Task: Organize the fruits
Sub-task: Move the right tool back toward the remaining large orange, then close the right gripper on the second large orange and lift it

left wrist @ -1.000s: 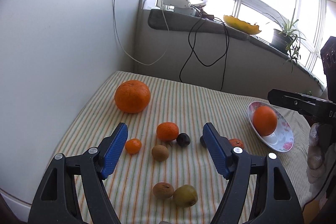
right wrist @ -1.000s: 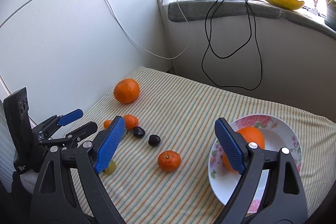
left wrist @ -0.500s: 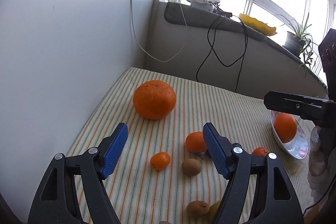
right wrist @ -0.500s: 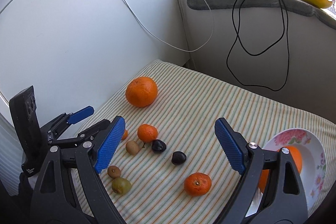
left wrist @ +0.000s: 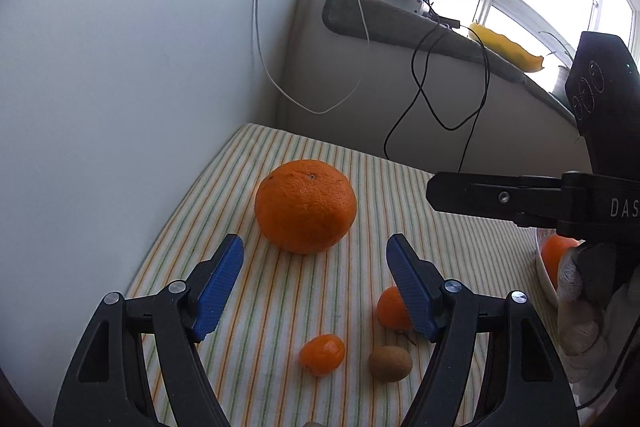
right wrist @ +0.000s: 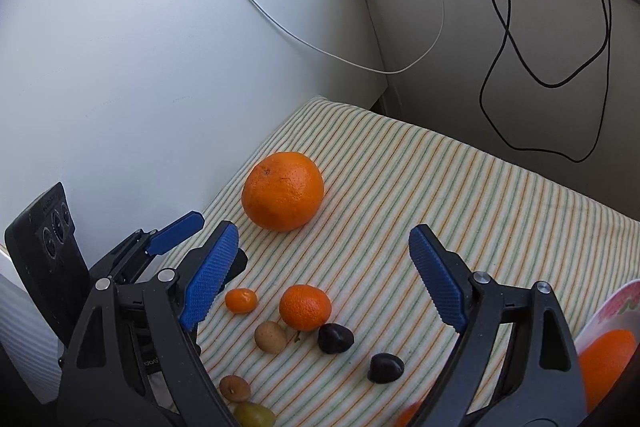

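Observation:
A large orange (left wrist: 306,205) sits on the striped cloth (left wrist: 360,179) near the left wall; it also shows in the right wrist view (right wrist: 282,191). My left gripper (left wrist: 314,265) is open and empty, its blue pads just short of the orange on either side. My right gripper (right wrist: 324,263) is open and empty above the small fruits: a tiny tangerine (right wrist: 240,300), a mandarin (right wrist: 305,307), a brown kiwi (right wrist: 271,337), two dark plums (right wrist: 335,338). An orange (right wrist: 606,359) lies in the flowered plate (right wrist: 612,307) at right.
The white wall (left wrist: 120,87) borders the cloth on the left. A ledge with cables (left wrist: 440,87), a power strip and a yellow dish (left wrist: 506,47) runs behind. More small fruit (right wrist: 235,387) lies at the near edge of the cloth.
Both grippers have moved forward and left toward the large orange, which now looms larger. The plate has slid to the right edge of both views. Both stay open.

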Demonstrator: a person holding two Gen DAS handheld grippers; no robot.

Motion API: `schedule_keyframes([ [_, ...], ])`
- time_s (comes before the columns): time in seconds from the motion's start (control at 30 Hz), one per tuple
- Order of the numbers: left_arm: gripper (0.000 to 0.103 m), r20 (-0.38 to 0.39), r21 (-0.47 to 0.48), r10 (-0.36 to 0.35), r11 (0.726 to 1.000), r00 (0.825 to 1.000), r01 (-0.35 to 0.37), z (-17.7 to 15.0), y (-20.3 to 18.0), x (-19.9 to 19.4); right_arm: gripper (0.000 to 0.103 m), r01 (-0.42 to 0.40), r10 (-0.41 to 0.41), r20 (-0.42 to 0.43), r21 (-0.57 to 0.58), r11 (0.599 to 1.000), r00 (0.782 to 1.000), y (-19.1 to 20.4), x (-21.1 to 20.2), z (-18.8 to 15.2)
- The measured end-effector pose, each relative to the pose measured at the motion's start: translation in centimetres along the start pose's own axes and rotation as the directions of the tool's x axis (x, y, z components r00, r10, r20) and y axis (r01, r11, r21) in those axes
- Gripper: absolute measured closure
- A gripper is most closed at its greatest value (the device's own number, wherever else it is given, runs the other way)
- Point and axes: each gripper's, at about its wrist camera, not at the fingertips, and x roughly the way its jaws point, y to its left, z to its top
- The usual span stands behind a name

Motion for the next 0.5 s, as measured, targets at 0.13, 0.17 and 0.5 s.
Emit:
schedule_keyframes([
  [0.13,0.029,-0.023,0.002,0.009,1.000,1.000,-0.009,0.3,0.3,1.4,0.013,-0.023,0.024,-0.031,0.026,0.999,0.999,-0.2,1.8,1.1],
  [0.17,0.029,-0.031,0.005,0.019,1.000,0.999,-0.019,0.4,0.3,1.8,0.013,-0.029,0.030,-0.040,0.029,0.999,0.999,-0.2,2.3,1.3],
  [0.5,0.029,-0.075,-0.035,-0.017,0.999,0.997,0.014,0.9,1.3,4.1,0.013,-0.119,0.131,-0.091,0.128,0.985,0.987,-0.9,5.7,2.7],
])
